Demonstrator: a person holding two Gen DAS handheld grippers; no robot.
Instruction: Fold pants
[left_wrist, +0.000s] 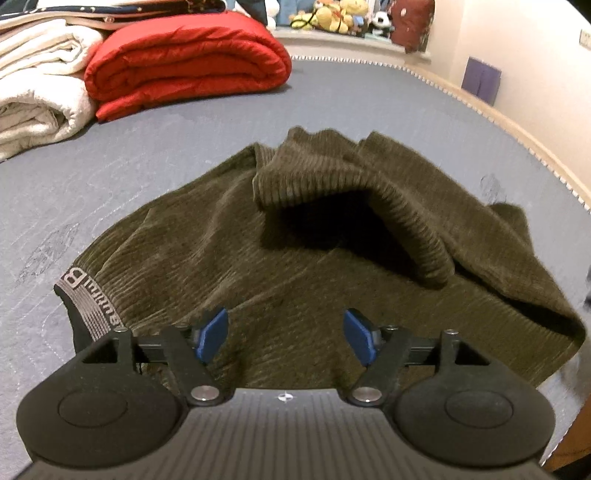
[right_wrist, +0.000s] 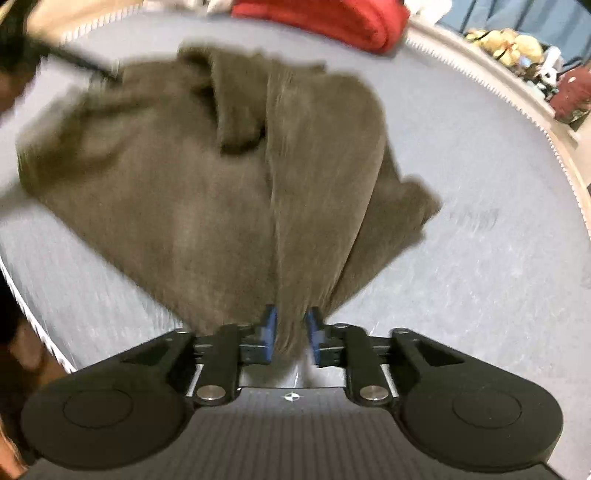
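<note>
A: How many pants? B: One pair of olive pants (left_wrist: 295, 236) on the bed (left_wrist: 147, 140); one red quilt (left_wrist: 184, 62); two hand-held grippers, left hand-held gripper (left_wrist: 284, 336), right hand-held gripper (right_wrist: 291, 328).

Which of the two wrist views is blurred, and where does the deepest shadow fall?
Right wrist view: motion blur smears the pants and mattress. Left wrist view: sharp, with the darkest shadow under the folded-over pant leg; fisheye bends the mattress edge in both.

Home bedroom: mattress (left_wrist: 147, 147), folded quilt (left_wrist: 188, 62), plush toys (left_wrist: 332, 16).
</note>
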